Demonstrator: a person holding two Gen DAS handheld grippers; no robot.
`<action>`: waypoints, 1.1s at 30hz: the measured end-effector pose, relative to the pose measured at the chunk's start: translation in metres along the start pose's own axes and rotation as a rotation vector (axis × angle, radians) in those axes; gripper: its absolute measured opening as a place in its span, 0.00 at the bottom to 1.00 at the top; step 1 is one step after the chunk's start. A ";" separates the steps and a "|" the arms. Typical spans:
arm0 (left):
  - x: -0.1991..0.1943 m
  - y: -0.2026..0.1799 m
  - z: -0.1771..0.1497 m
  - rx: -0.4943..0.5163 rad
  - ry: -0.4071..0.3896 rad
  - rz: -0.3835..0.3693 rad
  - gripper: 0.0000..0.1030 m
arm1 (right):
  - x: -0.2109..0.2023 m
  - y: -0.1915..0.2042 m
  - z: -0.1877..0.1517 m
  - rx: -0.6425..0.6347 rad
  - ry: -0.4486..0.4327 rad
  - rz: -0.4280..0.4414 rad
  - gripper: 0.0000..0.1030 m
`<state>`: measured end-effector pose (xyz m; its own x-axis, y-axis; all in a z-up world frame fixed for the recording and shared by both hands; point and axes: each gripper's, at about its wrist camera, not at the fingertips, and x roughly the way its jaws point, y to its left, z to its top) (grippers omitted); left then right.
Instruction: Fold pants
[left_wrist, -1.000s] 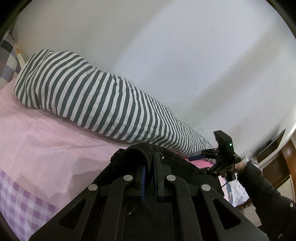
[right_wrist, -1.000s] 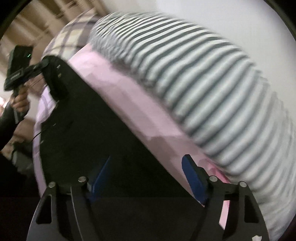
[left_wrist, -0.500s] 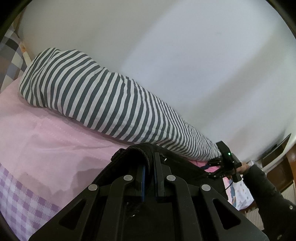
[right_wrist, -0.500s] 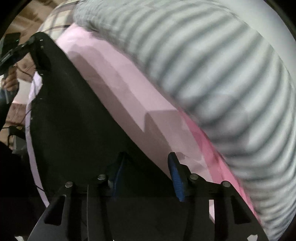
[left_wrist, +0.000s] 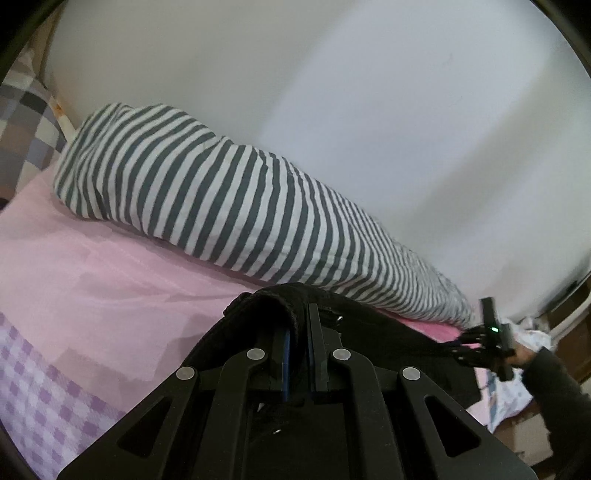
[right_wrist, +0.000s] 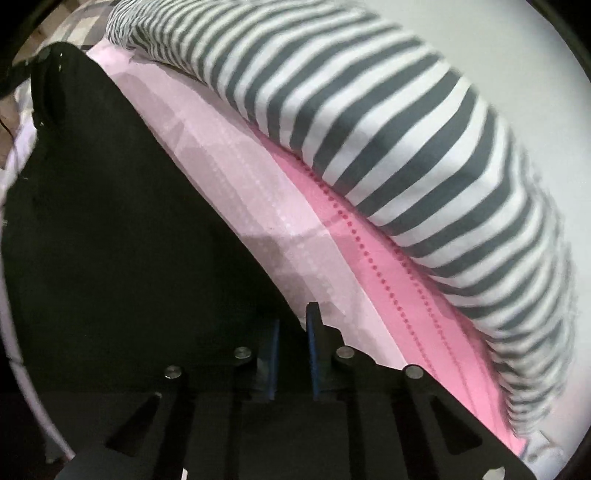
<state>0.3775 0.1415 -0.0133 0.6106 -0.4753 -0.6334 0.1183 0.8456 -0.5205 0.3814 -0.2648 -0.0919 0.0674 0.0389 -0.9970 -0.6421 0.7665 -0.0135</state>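
Two sets of tongs, and both were clamped down. The left gripper (left_wrist: 298, 354) had its blue-lined fingers (left_wrist: 285, 363) pinched nearly together on a thick, rolled hem of the black pants (left_wrist: 373, 332), the knitted edge bunched up and curling over the fingertips. The right gripper (right_wrist: 291, 354) was drawn in just as narrow, only a slim gap between its blue pads (right_wrist: 313, 350), nipping the far edge of the same black pants (right_wrist: 110, 221); in the left wrist view, the right gripper (left_wrist: 480, 345) was a small dark shape with a green light at the far end of the cloth.

Between the two, the pants were stretched out as a broad, flat, matte black sheet over the bed, its long edge running straight and clean across the pink sheet (right_wrist: 258, 192). That sheet was smooth and pale, with faint creases, lines of dotted stitching and a deeper pink band (right_wrist: 388, 266) beside it. A lilac checked border (left_wrist: 48, 398) ran along its near side. Behind lay a long, plump, bolster-shaped striped quilt (left_wrist: 221, 206), grey and white, softly wrinkled, pressed against the plain white wall (left_wrist: 369, 110).
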 end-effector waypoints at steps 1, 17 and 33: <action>-0.001 -0.002 0.000 0.005 -0.002 0.007 0.07 | -0.006 0.008 -0.003 0.007 -0.019 -0.037 0.09; -0.097 -0.005 -0.071 0.064 0.012 -0.034 0.08 | -0.119 0.108 -0.131 0.304 -0.258 -0.274 0.07; -0.128 0.014 -0.194 0.089 0.205 0.087 0.11 | -0.074 0.185 -0.220 0.547 -0.249 -0.173 0.06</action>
<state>0.1493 0.1671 -0.0509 0.4510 -0.4312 -0.7815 0.1459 0.8994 -0.4120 0.0897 -0.2667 -0.0379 0.3541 -0.0175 -0.9351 -0.1260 0.9898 -0.0662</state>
